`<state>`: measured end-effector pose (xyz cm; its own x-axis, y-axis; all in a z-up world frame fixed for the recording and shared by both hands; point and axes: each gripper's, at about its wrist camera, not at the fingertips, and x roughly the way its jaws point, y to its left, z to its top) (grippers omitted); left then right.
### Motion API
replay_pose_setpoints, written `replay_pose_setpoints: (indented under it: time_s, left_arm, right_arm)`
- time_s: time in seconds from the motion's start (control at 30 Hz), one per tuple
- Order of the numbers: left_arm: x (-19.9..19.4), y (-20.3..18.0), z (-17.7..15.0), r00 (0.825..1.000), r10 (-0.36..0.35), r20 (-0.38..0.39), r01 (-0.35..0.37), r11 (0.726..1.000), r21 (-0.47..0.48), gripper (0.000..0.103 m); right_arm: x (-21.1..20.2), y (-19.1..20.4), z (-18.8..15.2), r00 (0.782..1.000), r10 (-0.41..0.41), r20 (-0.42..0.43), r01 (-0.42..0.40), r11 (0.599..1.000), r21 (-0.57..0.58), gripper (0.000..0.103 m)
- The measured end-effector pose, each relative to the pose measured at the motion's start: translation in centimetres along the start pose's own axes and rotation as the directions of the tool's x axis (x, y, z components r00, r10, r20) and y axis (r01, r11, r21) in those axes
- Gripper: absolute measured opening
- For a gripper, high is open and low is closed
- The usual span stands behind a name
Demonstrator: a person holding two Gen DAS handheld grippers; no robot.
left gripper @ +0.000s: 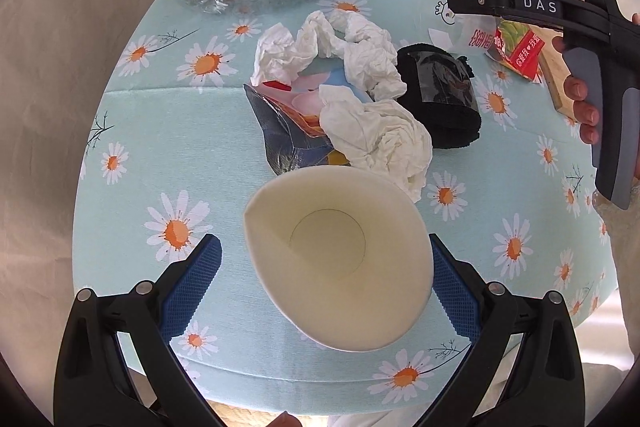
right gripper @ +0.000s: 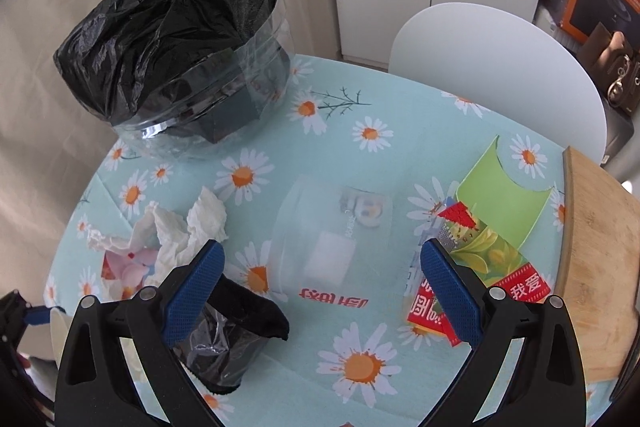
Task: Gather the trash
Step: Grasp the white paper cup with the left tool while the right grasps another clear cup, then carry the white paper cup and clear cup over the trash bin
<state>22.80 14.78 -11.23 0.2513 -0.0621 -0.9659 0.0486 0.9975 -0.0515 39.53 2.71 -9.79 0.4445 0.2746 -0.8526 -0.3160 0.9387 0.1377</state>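
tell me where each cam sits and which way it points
Left wrist: on the left gripper, looking forward and down at the paper cup between its open blue fingers; the right hand and its gripper show too.
Right wrist: on the right gripper, aimed across the table at the clear plastic container and the bin with black bag; the left gripper peeks in at lower left.
Both share the daisy tablecloth, crumpled tissues and the bin.
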Motion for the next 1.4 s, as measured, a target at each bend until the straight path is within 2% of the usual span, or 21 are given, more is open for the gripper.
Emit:
replay_pose_setpoints:
  time_s: [0.27, 0.3, 0.33, 0.37, 0.53, 0.83, 1.17, 1.4]
  left_arm:
    - [0.8, -0.2, 0.3, 0.999, -0.012, -0.03, 0.012, 1.0, 0.016, 0.095]
    - [0.8, -0.2, 0.4, 0.999, -0.019, -0.028, 0.019, 1.0, 0.019, 0.085]
    - [0.8, -0.2, 0.5, 0.999, -0.031, -0.029, 0.032, 0.999, 0.018, 0.077]
    - [0.9, -0.1, 0.5, 0.998, -0.041, -0.038, 0.041, 0.999, 0.012, 0.068]
    - [0.2, -0.2, 0.2, 0.999, -0.028, -0.038, 0.029, 0.999, 0.032, 0.066]
    - [-0.6, 0.6, -0.9, 0.999, -0.009, -0.052, 0.008, 1.0, -0.014, 0.066]
    - [-3.1, 1.1, -2.0, 1.0, 0.018, -0.005, -0.018, 0.998, -0.054, 0.066]
    - [-4.4, 1.6, -2.9, 0.999, 0.034, 0.023, -0.033, 0.997, -0.073, 0.067]
  right_arm:
    - [2.0, -0.3, 1.0, 0.996, -0.075, -0.058, 0.076, 0.997, 0.03, 0.092]
    - [2.1, -0.5, 1.1, 0.996, -0.057, -0.063, 0.06, 0.997, 0.04, 0.081]
    - [2.1, -0.6, 1.1, 0.997, -0.043, -0.065, 0.047, 0.998, 0.051, 0.053]
    - [2.3, -0.8, 1.1, 0.996, -0.047, -0.08, 0.052, 0.997, 0.061, 0.051]
    - [1.7, -0.8, 0.9, 0.997, -0.02, -0.08, 0.025, 0.998, 0.057, 0.051]
    - [-0.5, -1.1, 0.4, 0.999, 0.023, -0.047, -0.02, 0.998, 0.065, 0.051]
    - [-4.0, -1.4, -1.7, 0.999, 0.053, -0.009, -0.052, 0.996, 0.072, 0.051]
    - [-6.5, -2.0, -3.8, 0.999, 0.046, 0.012, -0.046, 0.996, 0.074, 0.051]
